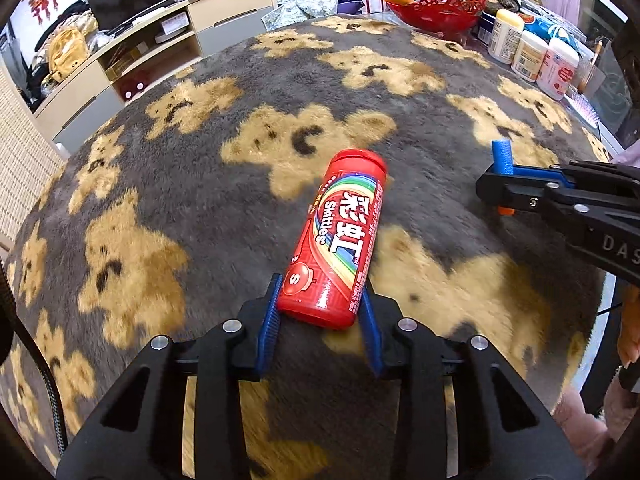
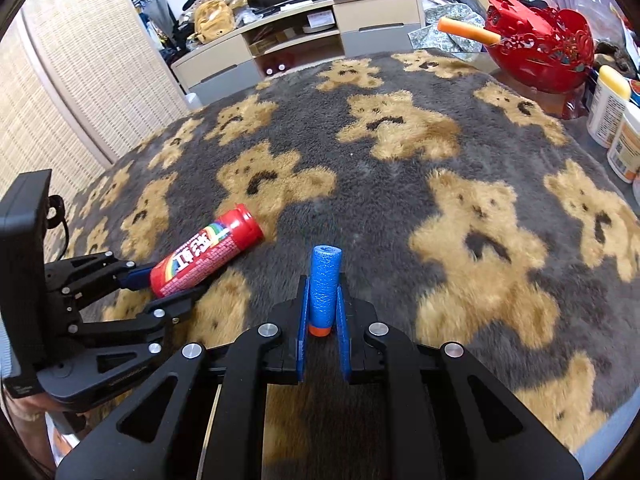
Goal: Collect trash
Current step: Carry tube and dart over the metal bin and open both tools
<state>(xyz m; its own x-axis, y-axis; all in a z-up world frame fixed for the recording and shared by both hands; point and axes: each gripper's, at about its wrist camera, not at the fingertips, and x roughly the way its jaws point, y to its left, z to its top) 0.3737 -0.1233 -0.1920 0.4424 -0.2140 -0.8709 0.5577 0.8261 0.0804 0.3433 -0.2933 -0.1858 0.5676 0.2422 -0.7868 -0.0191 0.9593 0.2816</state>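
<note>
Black linkage of L gripper fills the near foreground of the left wrist view; blue pads sit on both sides of the lower end of the red Skittles tube. Pads look in contact w/ the tube wall, so I read it as pinching the tube, though grip is at the very end only, not mid-body. Tube lies on its side on the bear-print rug, cap end pointing away from camera, slightly tilted right.

R gripper is pressed together on a blue foam dart, orange tip toward the camera, hollow end sticking up clear of the rug. Same dart shows at right of the left wrist view, held off the surface.

Far right, at rug edge: red openwork bowl w/ an orange foam piece resting across its rim. Likely the collection point, judged only. White jars stand beside it.

Step in hand, judged: securing tube before lift.
- End grip on a smooth round tube risks pivot/slip; squeeze fully before raising.
- Lift straight, keep tube near level.
- Keep the two grippers apart en route to the bowl.
- Approach bowl from rug side to avoid the jars.
</note>
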